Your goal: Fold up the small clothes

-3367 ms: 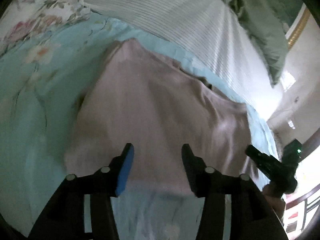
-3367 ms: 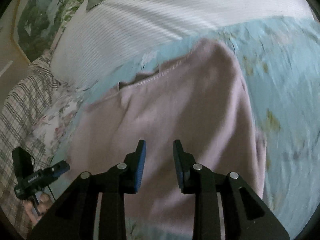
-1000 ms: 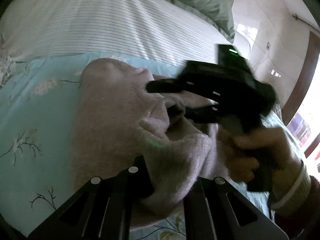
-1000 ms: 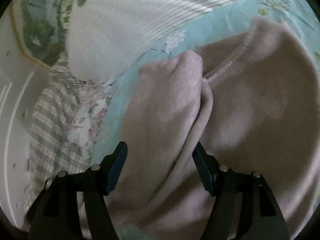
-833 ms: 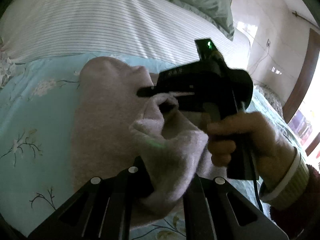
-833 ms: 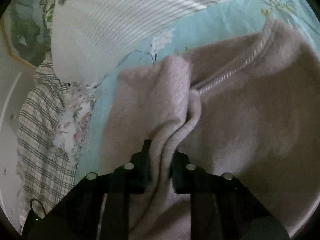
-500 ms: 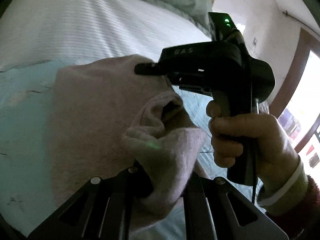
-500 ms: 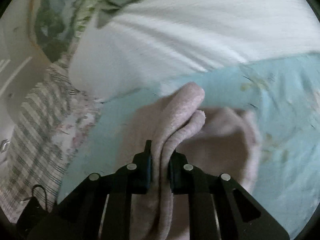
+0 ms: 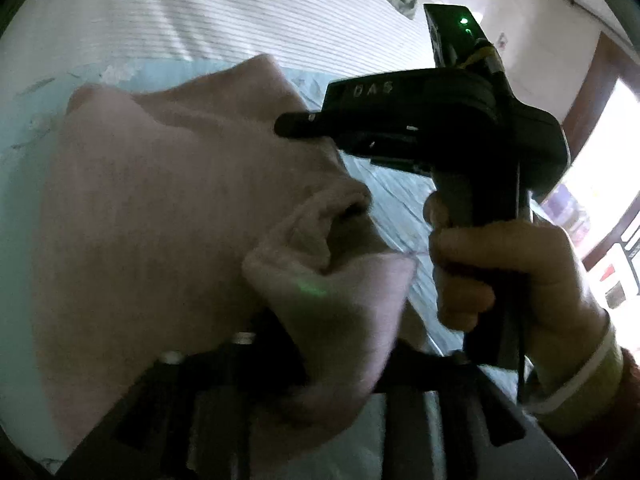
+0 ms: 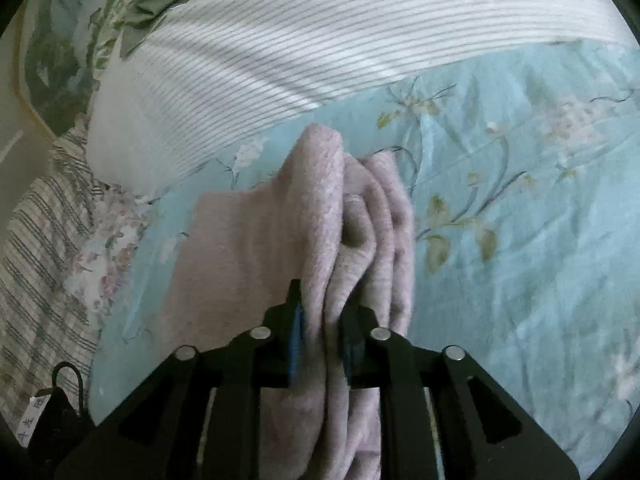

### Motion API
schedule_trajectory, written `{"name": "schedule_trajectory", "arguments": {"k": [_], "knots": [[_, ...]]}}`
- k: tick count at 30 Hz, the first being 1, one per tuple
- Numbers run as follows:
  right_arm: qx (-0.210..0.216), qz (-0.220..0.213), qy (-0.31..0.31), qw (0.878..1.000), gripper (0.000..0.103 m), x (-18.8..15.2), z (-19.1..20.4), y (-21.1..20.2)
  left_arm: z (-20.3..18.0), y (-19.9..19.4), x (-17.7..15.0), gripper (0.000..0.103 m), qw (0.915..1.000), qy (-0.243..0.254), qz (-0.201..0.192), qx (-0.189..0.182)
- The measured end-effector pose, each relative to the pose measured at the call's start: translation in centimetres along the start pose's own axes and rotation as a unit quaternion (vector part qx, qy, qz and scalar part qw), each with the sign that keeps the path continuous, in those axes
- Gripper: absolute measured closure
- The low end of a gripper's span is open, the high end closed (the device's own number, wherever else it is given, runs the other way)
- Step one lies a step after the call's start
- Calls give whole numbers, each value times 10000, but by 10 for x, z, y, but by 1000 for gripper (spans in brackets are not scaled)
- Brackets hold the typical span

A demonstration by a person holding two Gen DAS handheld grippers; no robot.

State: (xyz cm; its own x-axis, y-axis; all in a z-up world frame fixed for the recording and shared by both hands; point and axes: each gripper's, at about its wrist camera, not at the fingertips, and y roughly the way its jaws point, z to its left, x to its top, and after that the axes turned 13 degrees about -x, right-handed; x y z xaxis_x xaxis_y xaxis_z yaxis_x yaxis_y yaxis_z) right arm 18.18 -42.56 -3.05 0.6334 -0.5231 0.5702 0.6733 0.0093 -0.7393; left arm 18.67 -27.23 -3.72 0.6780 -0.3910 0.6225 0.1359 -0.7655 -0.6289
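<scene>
Fleecy pink cloth, the small garment [image 10: 320, 216], is bunched and lifted over the floral bedsheet [image 10: 520, 200], with your right tool [image 10: 320, 344] clamped on several gathered layers and your left tool [image 9: 336, 360] pinching another thick wad of it. Because each grip holds a bundle rather than one clean edge, an inner layer could slip free as you carry it over, and the fold would land crooked. The free part hanging toward the striped quilt [image 10: 320, 40] may also drag and crease.

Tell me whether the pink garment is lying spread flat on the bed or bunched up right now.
Bunched up. The pink garment is gathered into thick folds, pinched in the right claw and in the left claw.
</scene>
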Motion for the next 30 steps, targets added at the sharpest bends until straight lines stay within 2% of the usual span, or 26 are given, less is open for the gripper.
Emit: {"name": "schedule_trajectory", "arguments": {"k": [1, 3, 5, 6, 7, 11, 14, 18, 20, 23, 25, 26, 27, 30], "knots": [[-102, -43, 40, 9999, 68, -1, -2, -6, 0, -7, -3, 53, 10000, 16, 2, -10], [-214, -234, 119, 9994, 47, -4, -7, -20, 1, -23, -8, 44, 10000, 6, -50, -6], [-194, -402, 189, 9988, 37, -8, -11, -34, 9, -47, -16, 37, 9997, -125, -167, -91], [-153, -423, 198, 9988, 35, -10, -13, -38, 15, -57, -19, 29, 9996, -185, -210, -84], [-90, -398, 192, 9990, 35, -13, -14, -40, 18, -67, -21, 26, 9993, -248, -286, -29], [104, -78, 194, 9997, 32, -26, -15, -34, 47, -97, -18, 22, 9963, -635, -526, 248], [239, 161, 123, 9995, 27, -32, -11, -21, 84, -105, -10, 22, 9910, -1109, -625, 408], [325, 316, 121, 9989, 26, -28, -13, -5, 133, -98, 4, 22, 9833, -1689, -577, 353], [433, 397, 207, 9981, 26, -23, -17, 4, 149, -82, 10, 22, 9814, -1832, -500, 300], [550, 670, 274, 9959, 26, -18, -19, 24, 172, -59, 21, 21, 9783, -2041, -359, 29], [621, 737, 252, 9950, 33, -17, -18, 33, 174, -52, 28, 22, 9796, -1969, -376, -140], [623, 772, 226, 9948, 49, -17, -17, 35, 175, -49, 30, 29, 9804, -1926, -340, -241], [649, 846, 237, 9940, 58, -18, -18, 38, 177, -43, 34, 45, 9806, -1919, -291, -285], [690, 838, 304, 9936, 66, -21, -13, 34, 173, -47, 36, 63, 9813, -1856, -397, -325]]}}
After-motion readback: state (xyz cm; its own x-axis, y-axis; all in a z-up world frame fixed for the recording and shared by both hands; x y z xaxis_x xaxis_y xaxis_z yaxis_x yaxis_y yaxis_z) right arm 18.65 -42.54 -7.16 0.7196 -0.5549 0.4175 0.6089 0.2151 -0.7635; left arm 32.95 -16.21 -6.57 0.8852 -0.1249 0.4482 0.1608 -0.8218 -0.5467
